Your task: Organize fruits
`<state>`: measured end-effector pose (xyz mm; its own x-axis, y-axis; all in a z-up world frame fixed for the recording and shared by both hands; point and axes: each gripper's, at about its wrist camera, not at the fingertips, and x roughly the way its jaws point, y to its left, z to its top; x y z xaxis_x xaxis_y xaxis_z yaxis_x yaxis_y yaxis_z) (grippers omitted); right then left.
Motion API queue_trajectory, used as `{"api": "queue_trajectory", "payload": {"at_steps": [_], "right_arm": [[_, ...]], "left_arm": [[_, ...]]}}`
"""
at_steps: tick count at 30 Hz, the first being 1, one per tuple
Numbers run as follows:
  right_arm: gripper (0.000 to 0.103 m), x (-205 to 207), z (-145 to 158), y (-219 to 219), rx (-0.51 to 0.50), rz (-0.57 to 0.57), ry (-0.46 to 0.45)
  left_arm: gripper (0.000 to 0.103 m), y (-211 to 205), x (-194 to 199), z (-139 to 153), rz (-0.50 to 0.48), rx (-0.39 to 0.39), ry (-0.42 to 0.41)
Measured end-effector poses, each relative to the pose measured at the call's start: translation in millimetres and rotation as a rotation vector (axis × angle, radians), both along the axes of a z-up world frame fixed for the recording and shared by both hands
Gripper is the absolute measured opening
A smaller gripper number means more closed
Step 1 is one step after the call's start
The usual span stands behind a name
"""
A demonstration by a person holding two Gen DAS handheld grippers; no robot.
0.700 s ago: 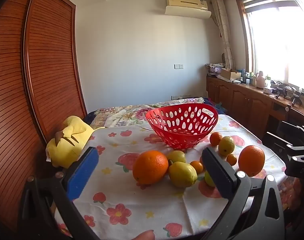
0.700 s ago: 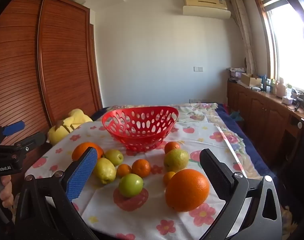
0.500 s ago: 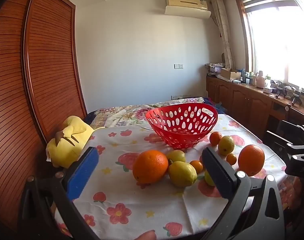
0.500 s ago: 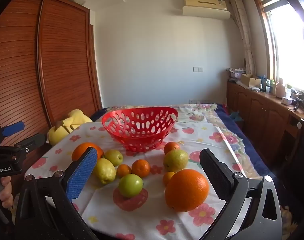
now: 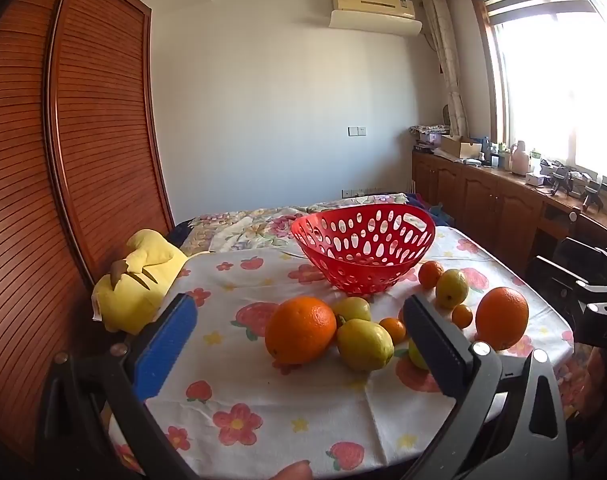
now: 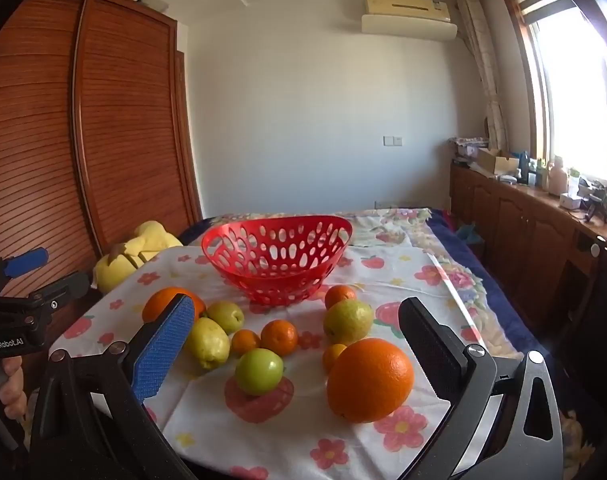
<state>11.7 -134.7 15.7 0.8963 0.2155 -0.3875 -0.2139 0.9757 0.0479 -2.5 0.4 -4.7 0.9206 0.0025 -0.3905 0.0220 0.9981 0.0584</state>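
A red perforated basket [image 5: 363,246] [image 6: 277,258] stands empty at the back of a flowered tablecloth [image 5: 263,396]. Fruit lies loose in front of it: a big orange [image 5: 300,329], a yellow lemon [image 5: 364,345], small tangerines [image 6: 279,337], a green apple [image 6: 259,371], a pear-like green fruit [image 6: 347,321] and a second big orange [image 6: 370,380] [image 5: 501,318]. My left gripper [image 5: 299,320] hovers open near the table's front left, nothing between its jaws. My right gripper [image 6: 295,320] hovers open at the front right, also holding nothing.
A yellow plush toy [image 5: 137,276] leans at the table's left edge by a slatted wooden wardrobe [image 5: 63,160]. Wooden cabinets [image 6: 523,232] with clutter run along the right under the window. A flowered bed cover [image 5: 263,220] lies behind the table.
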Motion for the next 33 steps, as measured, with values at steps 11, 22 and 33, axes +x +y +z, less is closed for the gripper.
{"api": "queue_trajectory", "payload": {"at_steps": [11,22,33], "right_arm": [[0.103,-1.5,1.5,-3.6,0.0,-0.004,0.001],[0.103,-1.2,1.0,-3.6,0.003,-0.003,0.0],[0.103,-5.3,5.2,-8.6,0.003,-0.006,-0.005]], "left_arm": [[0.103,1.6,-1.0,-1.5,0.003,-0.003,0.001],[0.103,1.1,-2.8,3.4,0.001,-0.002,-0.003],[0.103,0.4,-3.9,6.9,0.0,0.0,-0.004]]}}
